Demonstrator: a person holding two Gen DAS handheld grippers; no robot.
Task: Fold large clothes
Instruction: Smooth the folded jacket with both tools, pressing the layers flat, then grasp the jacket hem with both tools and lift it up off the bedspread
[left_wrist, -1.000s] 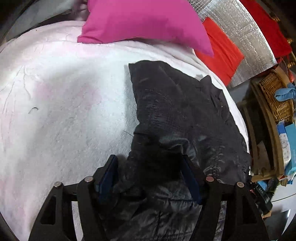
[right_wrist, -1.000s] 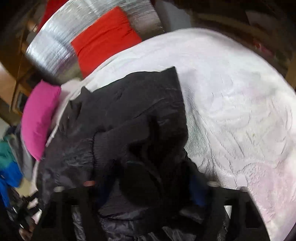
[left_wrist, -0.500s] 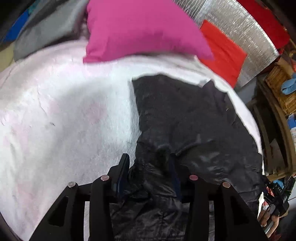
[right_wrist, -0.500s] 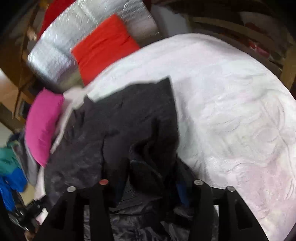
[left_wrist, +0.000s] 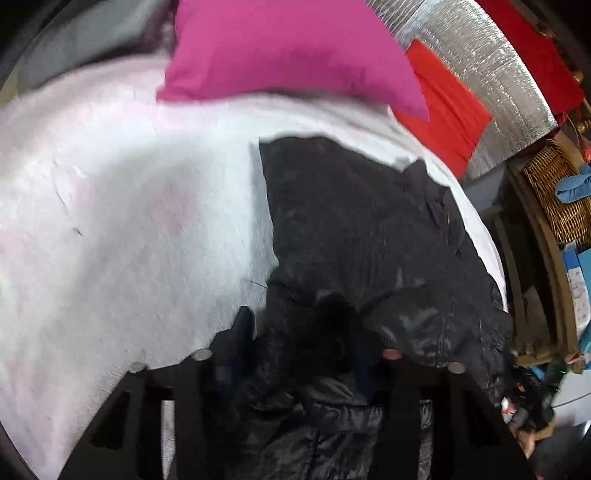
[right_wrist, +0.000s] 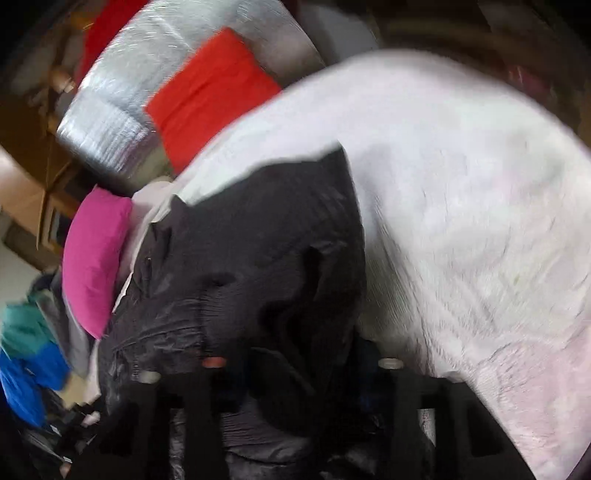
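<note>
On a white blanket (left_wrist: 129, 229) lies a black jacket (left_wrist: 354, 229), bunched and shiny near the cameras, flatter farther off. The left view shows open blanket to the jacket's left, a pink pillow (left_wrist: 288, 48) beyond it, a red cloth (left_wrist: 447, 114) on silver foil (left_wrist: 491, 74), and at far right a wicker basket (left_wrist: 550, 195) (seen only from this side). The left gripper (left_wrist: 301, 332) is clamped on a fold of jacket. The blurred right view alone shows blue and green clothes (right_wrist: 26, 350) at far left, then the pillow, the jacket, and wide bare blanket to its right. The right gripper (right_wrist: 295, 362), its jaws lately closing, has jacket between them; the grip itself is too dark to tell.
</note>
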